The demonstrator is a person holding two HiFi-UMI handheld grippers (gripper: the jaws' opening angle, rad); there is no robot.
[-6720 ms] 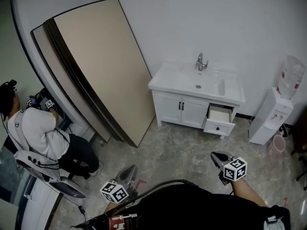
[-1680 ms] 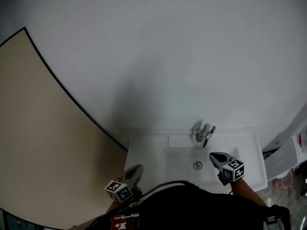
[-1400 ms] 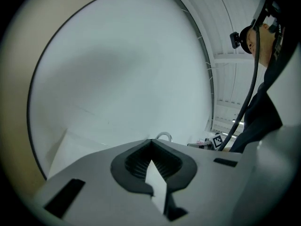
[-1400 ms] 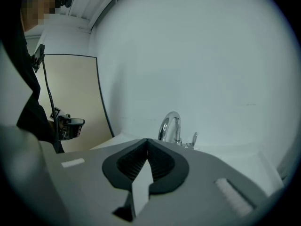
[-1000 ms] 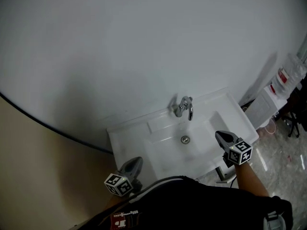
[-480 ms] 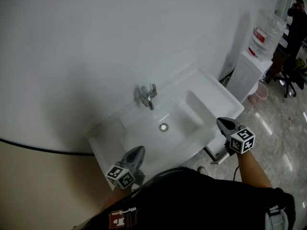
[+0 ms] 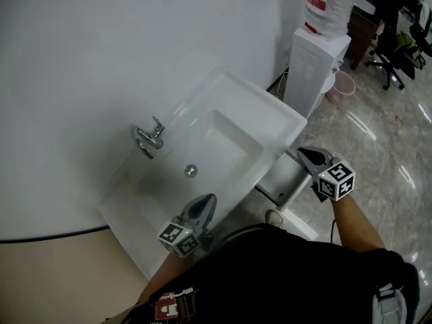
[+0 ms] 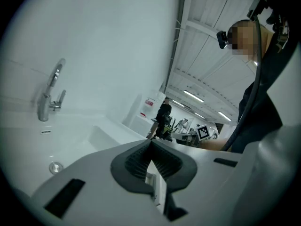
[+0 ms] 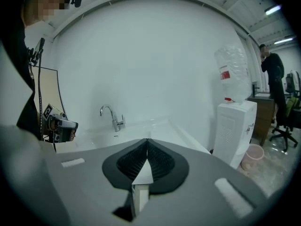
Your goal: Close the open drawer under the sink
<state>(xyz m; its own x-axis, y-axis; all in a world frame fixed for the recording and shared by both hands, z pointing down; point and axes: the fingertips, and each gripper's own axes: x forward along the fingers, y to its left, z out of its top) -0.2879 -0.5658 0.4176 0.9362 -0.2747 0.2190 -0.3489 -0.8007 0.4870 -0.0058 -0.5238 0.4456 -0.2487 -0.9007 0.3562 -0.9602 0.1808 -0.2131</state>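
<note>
The white sink (image 7: 266, 123) runs diagonally through the head view, with its faucet (image 7: 147, 139) at the left. Under its near right corner the white drawer (image 7: 285, 179) stands pulled out. My right gripper (image 7: 305, 155) hangs just above the drawer's outer end, its jaws shut on nothing. My left gripper (image 7: 206, 203) hovers over the sink's near rim, also shut and empty. In the left gripper view the jaws (image 8: 150, 142) meet over the basin, beside the faucet (image 8: 49, 98). In the right gripper view the shut jaws (image 9: 147, 141) point at the faucet (image 9: 113, 118).
A white water dispenser (image 7: 316, 66) with a bottle on top stands right of the sink against the wall, and a pink bin (image 7: 343, 83) sits beside it. Office chairs (image 7: 398, 39) stand on the glossy floor at the upper right. A person (image 9: 273, 79) stands far off.
The head view has swung round, so the sink has slid left and turned steeper. The open drawer now shows more fully under my right gripper. Both grippers have stayed shut.
</note>
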